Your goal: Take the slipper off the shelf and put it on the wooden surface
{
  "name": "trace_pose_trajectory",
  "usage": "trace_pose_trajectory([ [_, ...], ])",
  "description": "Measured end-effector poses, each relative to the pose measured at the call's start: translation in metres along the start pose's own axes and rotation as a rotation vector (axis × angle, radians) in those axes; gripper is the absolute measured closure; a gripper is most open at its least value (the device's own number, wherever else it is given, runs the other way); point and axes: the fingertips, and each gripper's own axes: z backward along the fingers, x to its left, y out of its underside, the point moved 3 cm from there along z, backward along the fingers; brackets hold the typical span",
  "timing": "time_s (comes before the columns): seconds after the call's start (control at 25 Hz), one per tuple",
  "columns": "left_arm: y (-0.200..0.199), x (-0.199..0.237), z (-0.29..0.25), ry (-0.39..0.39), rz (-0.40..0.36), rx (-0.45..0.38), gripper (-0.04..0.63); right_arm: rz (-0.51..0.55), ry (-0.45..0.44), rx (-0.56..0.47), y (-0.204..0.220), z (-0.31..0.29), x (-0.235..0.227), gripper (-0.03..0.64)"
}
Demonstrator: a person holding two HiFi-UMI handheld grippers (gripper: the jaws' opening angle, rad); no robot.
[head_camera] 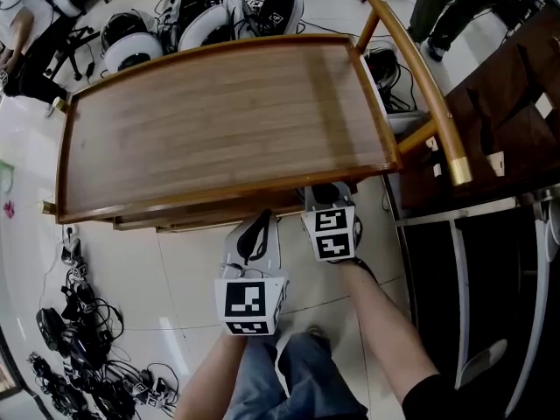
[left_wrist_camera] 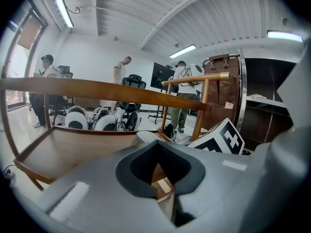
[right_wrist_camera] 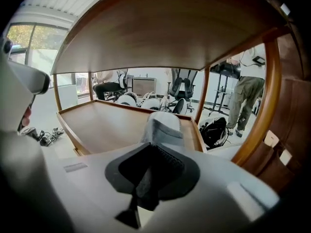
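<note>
Both tongs are down at the near edge of the wooden surface (head_camera: pixel 219 121), which sits above them. My left tongs (head_camera: pixel 255 234) hang just short of that edge, jaws a narrow slit apart, only wood showing through the gap, nothing gripped. My right tongs (head_camera: pixel 327 196) are poked in underneath it, jaws parted by no more than a crack, and they're empty too.

And there it is: the grey slipper (right_wrist_camera: pixel 163 127), lying flat on the shelf (right_wrist_camera: pixel 97 120) dead ahead of my right tips. It's near them but not touching, as far as I can tell, and which end faces me I can't say. Up top there's no slipper, so nothing's delivered yet.

I'd call this the reach, the very start of the pick. Next, I reckon, I spread the right jaws wide enough for the slipper's upper, slide forward along the shelf and close on the near end. Then I draw it back out from under before lifting, or it'll knock the underside. My left tongs look spare for now, just beside the right.
</note>
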Motion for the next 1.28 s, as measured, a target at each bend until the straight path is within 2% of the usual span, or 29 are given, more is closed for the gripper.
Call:
trace_pose_trajectory([
  [0.08,0.000,0.003,0.000,0.000,0.001,0.004,0.589,0.010,-0.011,-0.001,-0.001,-0.002,0.002,0.584],
  [0.16,0.000,0.004,0.001,0.003,0.004,0.010,0.589,0.005,-0.023,0.005,-0.001,-0.001,0.004,0.521],
  [0.24,-0.002,0.005,0.002,0.007,0.008,0.018,0.589,0.000,-0.021,0.015,0.000,0.003,0.004,0.495],
  [0.56,-0.023,0.007,0.013,0.025,0.041,0.057,0.589,0.003,-0.010,0.039,-0.018,0.030,0.007,0.495],
  [0.88,-0.052,-0.001,0.026,0.059,0.029,0.070,0.589,-0.056,0.002,0.027,-0.035,0.074,0.016,0.500],
  [1.12,-0.069,-0.004,0.042,0.069,0.056,0.100,0.589,-0.090,0.051,-0.023,-0.067,0.116,0.019,0.546],
  [1.28,-0.087,-0.013,0.051,0.091,0.042,0.111,0.589,-0.098,0.096,-0.056,-0.090,0.142,0.016,0.570],
])
